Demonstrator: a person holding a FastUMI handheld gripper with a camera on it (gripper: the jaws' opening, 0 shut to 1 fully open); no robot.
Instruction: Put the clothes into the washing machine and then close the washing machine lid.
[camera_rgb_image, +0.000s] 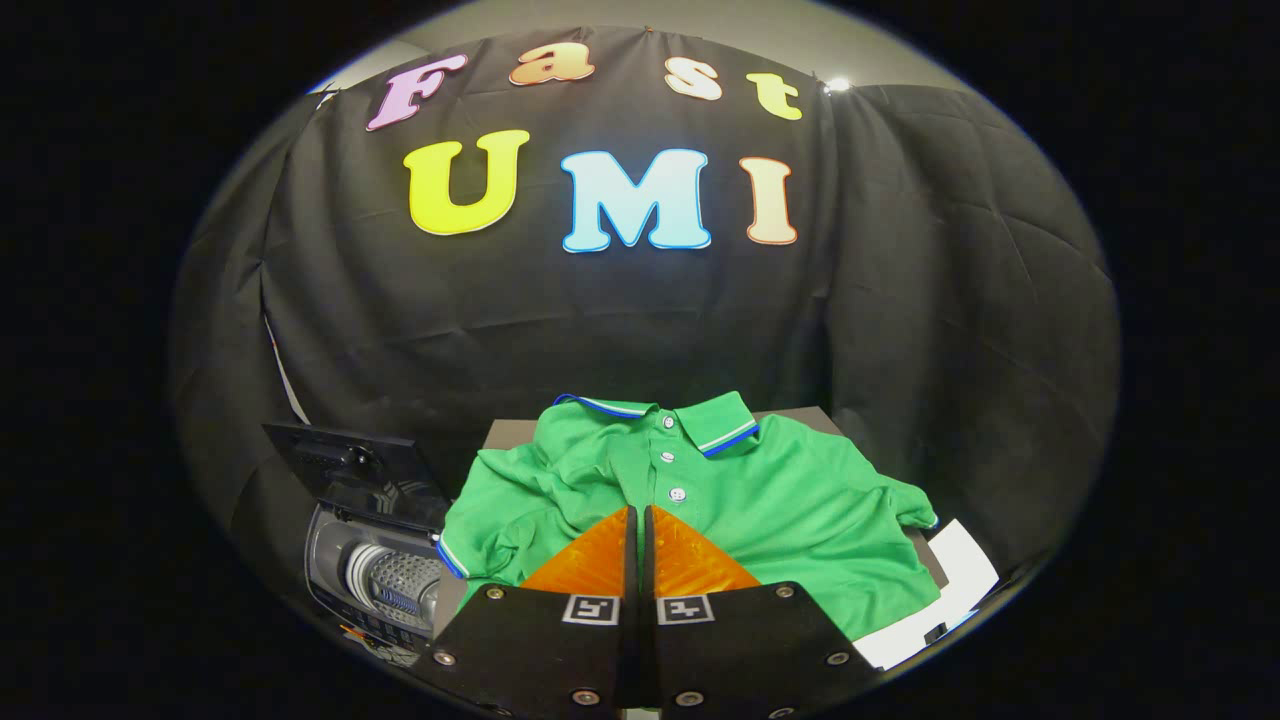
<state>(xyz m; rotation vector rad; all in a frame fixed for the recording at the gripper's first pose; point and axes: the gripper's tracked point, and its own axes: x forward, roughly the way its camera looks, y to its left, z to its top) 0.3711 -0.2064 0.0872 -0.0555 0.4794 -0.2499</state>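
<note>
A green polo shirt (760, 500) lies spread and rumpled on the table (800, 415), collar toward the booth wall. The tool (640, 515) is above its lower front, fingers drawn together with only a thin slit between them, gripping nothing. Beside the table, to the left, the washing machine (385, 575) stands with its lid (350, 470) raised, drum visible.

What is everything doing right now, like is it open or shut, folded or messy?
Washing machine: lid up, drum open, no clothes seen inside.
Green polo shirt: spread out rumpled on the table, collar buttoned, not in the machine yet.
Gripper: fingers closed together above the shirt's front; whether they pinch any cloth cannot be told.
White sheet: lying flat, partly under the shirt's edge.
</note>
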